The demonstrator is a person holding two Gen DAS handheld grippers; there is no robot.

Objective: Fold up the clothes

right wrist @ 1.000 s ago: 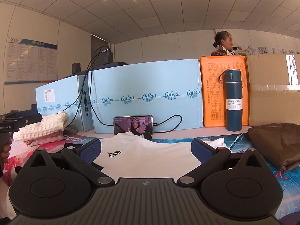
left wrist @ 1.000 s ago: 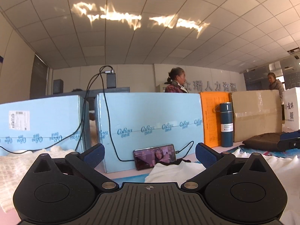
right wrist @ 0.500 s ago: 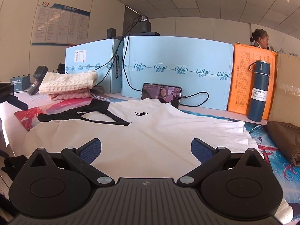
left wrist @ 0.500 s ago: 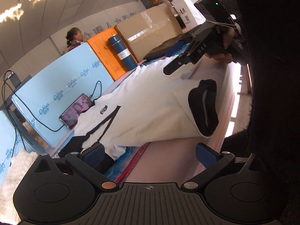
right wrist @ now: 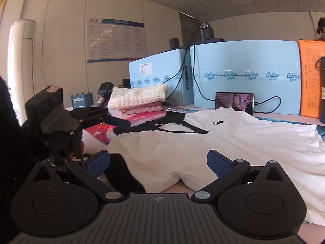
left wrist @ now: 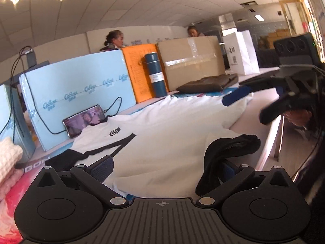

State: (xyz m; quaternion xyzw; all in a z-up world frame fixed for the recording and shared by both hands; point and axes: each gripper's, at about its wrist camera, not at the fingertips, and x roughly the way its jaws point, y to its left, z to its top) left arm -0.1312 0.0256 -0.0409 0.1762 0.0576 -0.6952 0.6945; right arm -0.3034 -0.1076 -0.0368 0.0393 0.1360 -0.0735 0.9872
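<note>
A white T-shirt with black trim (left wrist: 168,130) lies spread on the table; it also shows in the right wrist view (right wrist: 233,140). My left gripper (left wrist: 164,166) is open, low over the near edge of the shirt, with a black sleeve cuff (left wrist: 229,148) draped against its right finger. My right gripper (right wrist: 158,162) is open with the shirt's near hem between its fingers. Each gripper shows in the other's view: the right one (left wrist: 235,98) over the shirt's far end, the left one (right wrist: 113,120) by the black collar.
Light blue boxes (right wrist: 245,75) with a propped phone (right wrist: 234,101), an orange board and a blue bottle (left wrist: 155,75) line the back. Folded knit cloths (right wrist: 138,99) sit at the left. A folded dark garment (left wrist: 207,82) lies by a cardboard box. The table's front edge (left wrist: 272,134) is near.
Both grippers swung down from level views to the shirt's near edge. The left one moved from beside the table onto the sleeve area; the right one came low at the hem.
</note>
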